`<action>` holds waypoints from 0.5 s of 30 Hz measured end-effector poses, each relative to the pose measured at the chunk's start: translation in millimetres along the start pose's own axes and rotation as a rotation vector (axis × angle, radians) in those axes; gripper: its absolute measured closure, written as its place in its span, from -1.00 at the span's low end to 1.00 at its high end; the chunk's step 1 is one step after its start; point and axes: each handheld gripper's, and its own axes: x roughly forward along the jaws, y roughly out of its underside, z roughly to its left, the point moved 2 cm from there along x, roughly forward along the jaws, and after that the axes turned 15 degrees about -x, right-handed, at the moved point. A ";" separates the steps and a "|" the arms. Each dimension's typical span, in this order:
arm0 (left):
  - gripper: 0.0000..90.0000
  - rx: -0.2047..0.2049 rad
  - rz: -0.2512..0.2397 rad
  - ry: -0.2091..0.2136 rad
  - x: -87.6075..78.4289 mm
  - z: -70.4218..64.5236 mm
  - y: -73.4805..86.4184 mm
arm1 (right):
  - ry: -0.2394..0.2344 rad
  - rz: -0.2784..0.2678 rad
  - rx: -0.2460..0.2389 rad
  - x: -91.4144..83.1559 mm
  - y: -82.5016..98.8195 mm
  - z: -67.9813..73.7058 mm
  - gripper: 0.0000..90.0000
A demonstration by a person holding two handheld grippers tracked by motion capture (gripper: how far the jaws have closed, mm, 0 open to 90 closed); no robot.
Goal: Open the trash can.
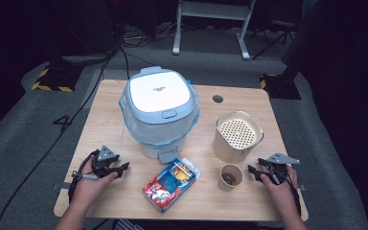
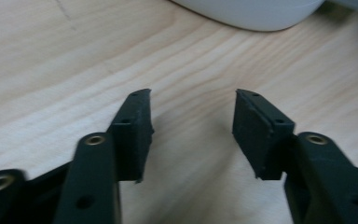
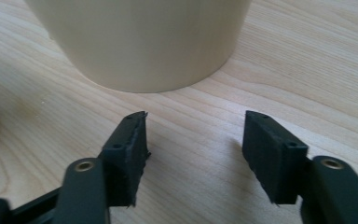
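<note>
At the bench's point(image 1: 124, 201) near edge, a person's left gripper point(image 1: 122, 168) and right gripper point(image 1: 252, 170) rest with jaws spread wide, holding nothing. Between them lie a colourful snack packet point(image 1: 171, 184) and a small paper cup point(image 1: 231, 177). Beyond the cup stands a cream perforated-top canister point(image 1: 237, 136); a lidded white bin point(image 1: 159, 110) occupies the middle toward the far edge.
</note>
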 end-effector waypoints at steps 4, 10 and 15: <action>0.27 0.020 0.016 0.025 -8.4 0.2 -4.6 | -0.005 -0.003 -0.002 -0.2 0.0 0.3 -0.04; 0.45 0.060 0.009 0.106 -20.6 -4.8 -13.5 | -0.005 -0.004 -0.003 -0.1 0.0 0.1 -0.04; 0.62 0.125 -0.018 0.159 -37.5 -9.7 -26.1 | -0.005 -0.004 -0.003 -0.1 0.0 0.1 -0.04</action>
